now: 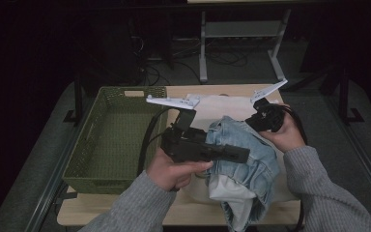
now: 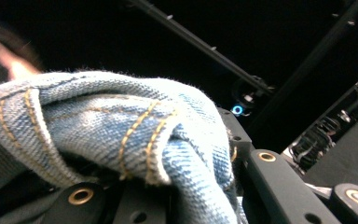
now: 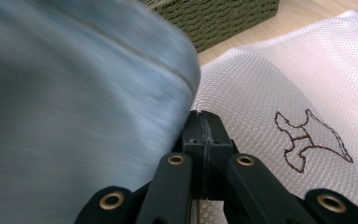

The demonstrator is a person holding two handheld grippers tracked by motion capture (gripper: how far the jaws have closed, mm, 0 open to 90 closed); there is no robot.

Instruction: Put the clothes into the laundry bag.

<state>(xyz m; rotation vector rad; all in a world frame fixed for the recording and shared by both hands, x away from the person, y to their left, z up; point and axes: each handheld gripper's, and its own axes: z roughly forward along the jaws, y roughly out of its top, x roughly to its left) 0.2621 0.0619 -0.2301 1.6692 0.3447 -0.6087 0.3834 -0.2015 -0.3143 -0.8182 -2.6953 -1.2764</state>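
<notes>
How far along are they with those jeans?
Early on, I'd judge. Done: nothing lies in the green basket. In hand: the left claw grips the jeans above a white mesh bag; the right claw is shut beside them. Left: putting them away.

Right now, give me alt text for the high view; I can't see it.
A person's two hand-held grippers lift a light blue denim garment above a white mesh bag on a wooden table: the left gripper grips its near side, the right gripper its far edge. An empty green woven basket sits to the left.
</notes>
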